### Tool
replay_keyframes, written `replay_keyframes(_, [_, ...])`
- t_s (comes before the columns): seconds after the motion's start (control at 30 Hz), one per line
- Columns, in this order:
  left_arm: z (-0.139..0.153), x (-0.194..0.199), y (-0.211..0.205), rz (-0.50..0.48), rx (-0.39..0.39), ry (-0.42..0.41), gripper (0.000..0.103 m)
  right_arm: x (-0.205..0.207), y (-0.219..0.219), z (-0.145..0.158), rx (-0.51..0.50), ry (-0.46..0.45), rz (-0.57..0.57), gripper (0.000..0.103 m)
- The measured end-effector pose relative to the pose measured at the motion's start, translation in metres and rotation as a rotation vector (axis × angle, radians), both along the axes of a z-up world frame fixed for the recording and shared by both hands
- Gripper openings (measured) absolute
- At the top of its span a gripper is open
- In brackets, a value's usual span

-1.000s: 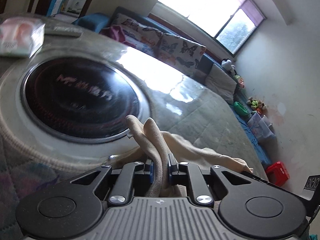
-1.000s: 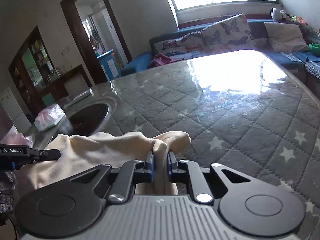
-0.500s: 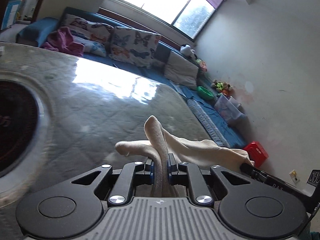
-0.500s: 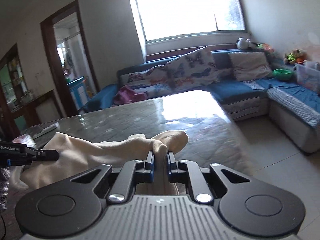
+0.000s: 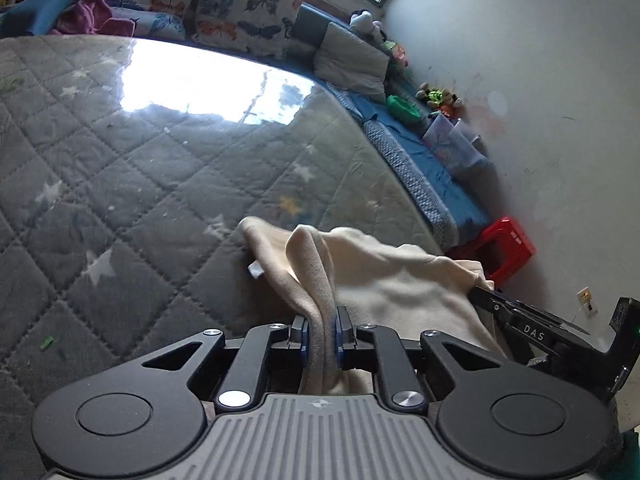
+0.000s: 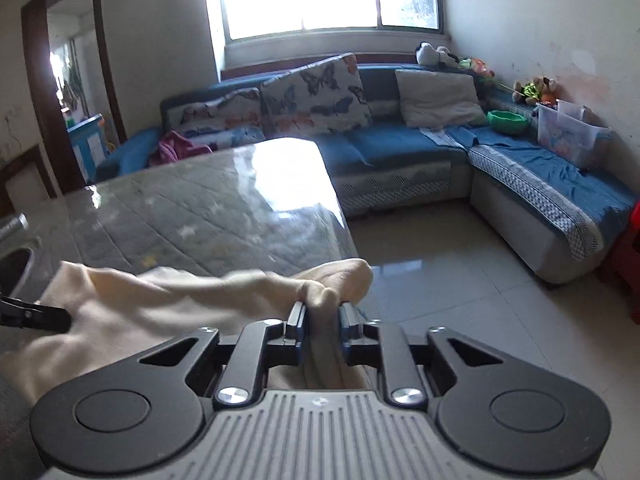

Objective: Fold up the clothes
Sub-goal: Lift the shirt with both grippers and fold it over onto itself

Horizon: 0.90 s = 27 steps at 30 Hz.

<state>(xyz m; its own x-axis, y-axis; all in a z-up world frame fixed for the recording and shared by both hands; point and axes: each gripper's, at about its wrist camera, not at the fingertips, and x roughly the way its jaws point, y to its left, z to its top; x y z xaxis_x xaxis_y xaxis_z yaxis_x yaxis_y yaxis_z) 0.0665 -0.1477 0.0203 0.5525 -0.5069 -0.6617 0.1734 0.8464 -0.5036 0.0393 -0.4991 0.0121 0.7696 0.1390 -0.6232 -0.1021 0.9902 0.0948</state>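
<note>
A cream garment (image 5: 384, 272) lies bunched near the right edge of the grey quilted table (image 5: 160, 184), stretched between both grippers. My left gripper (image 5: 322, 324) is shut on a raised fold of it. My right gripper (image 6: 323, 312) has another fold of the garment (image 6: 180, 300) between its pads; its jaws are opening, and the cloth still fills the gap. In the left wrist view the right gripper (image 5: 520, 322) shows at the garment's right end. The tip of the left gripper (image 6: 36, 314) shows at the left edge of the right wrist view.
The table edge (image 6: 340, 216) drops to a tiled floor (image 6: 460, 280) on the right. A blue corner sofa (image 6: 400, 148) with butterfly cushions runs behind and beside it. A red stool (image 5: 508, 244) stands by the wall. A round cooktop (image 6: 12, 264) sits at the table's left.
Both grippers have swung right across the table with the garment, away from the round cooktop toward the table's right edge. The right jaws stand a little wider than before.
</note>
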Motion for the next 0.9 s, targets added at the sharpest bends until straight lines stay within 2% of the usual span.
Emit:
replay_keyframes(0.23, [-0.004,-0.011,0.005,-0.041,0.051,-0.005,0.014,-0.005,-0.009,-0.015,0.029,0.026,-0.018,0.023])
replay_keyframes(0.33, [0.004,-0.012,0.006,-0.047,0.077,-0.021,0.024,-0.009,-0.008,-0.012,-0.04,0.011,0.008,0.024])
replay_keyframes(0.47, [0.014,-0.01,0.004,-0.046,0.128,-0.074,0.027,-0.008,0.001,-0.001,-0.028,-0.024,0.024,0.024])
replay_keyframes(0.53, [0.019,-0.005,0.003,-0.021,0.155,-0.088,0.042,-0.007,0.006,0.005,-0.016,-0.043,0.032,0.024])
replay_keyframes(0.6, [0.021,-0.002,0.005,0.0,0.166,-0.092,0.044,-0.004,0.01,0.008,-0.008,-0.049,0.039,0.024])
replay_keyframes(0.7, [0.024,0.001,0.008,0.013,0.161,-0.105,0.041,0.002,0.019,0.002,-0.005,-0.036,0.058,0.024])
replay_keyframes(0.8, [0.027,0.005,0.004,-0.006,0.16,-0.131,0.023,0.007,0.022,-0.008,-0.003,-0.011,0.055,0.024])
replay_keyframes(0.9, [0.028,0.012,-0.005,-0.042,0.155,-0.148,0.017,0.011,0.023,-0.017,0.01,0.0,0.045,0.025])
